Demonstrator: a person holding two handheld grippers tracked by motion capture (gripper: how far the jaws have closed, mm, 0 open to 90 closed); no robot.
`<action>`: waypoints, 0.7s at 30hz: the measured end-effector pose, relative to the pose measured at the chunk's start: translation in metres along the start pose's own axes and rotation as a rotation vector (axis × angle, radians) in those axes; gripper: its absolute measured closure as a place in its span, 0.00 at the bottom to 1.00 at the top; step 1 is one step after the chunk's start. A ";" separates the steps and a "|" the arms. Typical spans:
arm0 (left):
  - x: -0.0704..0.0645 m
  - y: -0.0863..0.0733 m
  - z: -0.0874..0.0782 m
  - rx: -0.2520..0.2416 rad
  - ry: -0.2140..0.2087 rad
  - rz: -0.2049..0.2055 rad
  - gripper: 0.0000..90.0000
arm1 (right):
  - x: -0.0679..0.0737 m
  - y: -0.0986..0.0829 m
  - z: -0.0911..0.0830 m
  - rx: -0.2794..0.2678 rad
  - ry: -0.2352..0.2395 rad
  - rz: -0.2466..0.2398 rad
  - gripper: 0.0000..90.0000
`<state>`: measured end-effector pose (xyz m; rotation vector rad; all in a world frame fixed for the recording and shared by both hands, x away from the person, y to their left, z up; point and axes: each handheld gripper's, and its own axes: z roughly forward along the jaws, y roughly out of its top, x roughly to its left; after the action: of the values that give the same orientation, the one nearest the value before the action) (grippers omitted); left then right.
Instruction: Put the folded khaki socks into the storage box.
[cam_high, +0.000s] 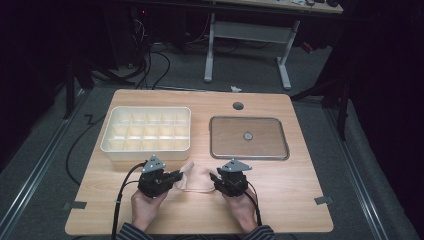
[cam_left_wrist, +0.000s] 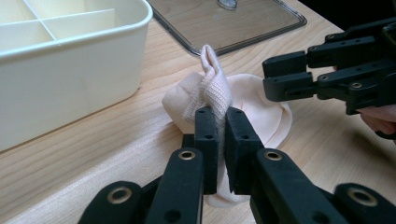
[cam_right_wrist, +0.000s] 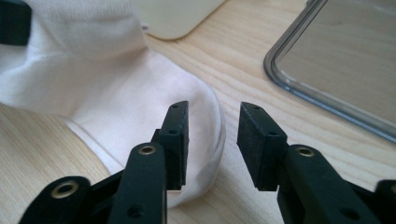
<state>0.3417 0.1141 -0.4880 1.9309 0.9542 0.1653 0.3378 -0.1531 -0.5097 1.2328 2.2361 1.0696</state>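
A pale pink sock (cam_high: 196, 178) lies on the wooden table between my two grippers. My left gripper (cam_high: 178, 175) is shut on the sock's ribbed cuff (cam_left_wrist: 212, 91), which bunches up above the jaws. In its own view the left gripper (cam_left_wrist: 221, 126) pinches the fabric tight. My right gripper (cam_high: 214, 177) stands open at the sock's other end. Its jaws (cam_right_wrist: 212, 133) hover over the rounded edge of the sock (cam_right_wrist: 140, 107), with a gap between them. The right gripper (cam_left_wrist: 289, 77) also appears across the sock in the left gripper view.
A cream divided organiser box (cam_high: 146, 131) sits behind the left gripper. A clear flat lid with a small knob (cam_high: 248, 137) lies behind the right gripper. A cable hole (cam_high: 238, 106) is near the table's far edge. Cables trail from both grippers.
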 end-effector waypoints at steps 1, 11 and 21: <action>-0.001 0.000 0.000 0.003 -0.003 0.003 0.94 | 0.000 -0.001 0.001 0.009 0.003 0.004 0.74; -0.008 0.001 0.003 0.016 -0.013 0.036 0.94 | 0.002 -0.005 0.014 0.047 0.034 -0.007 0.93; -0.010 0.000 0.007 0.037 0.002 0.049 0.94 | 0.009 -0.003 0.019 0.039 0.084 -0.005 0.95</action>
<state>0.3380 0.1030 -0.4893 1.9891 0.9179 0.1790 0.3429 -0.1378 -0.5243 1.2187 2.3322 1.1003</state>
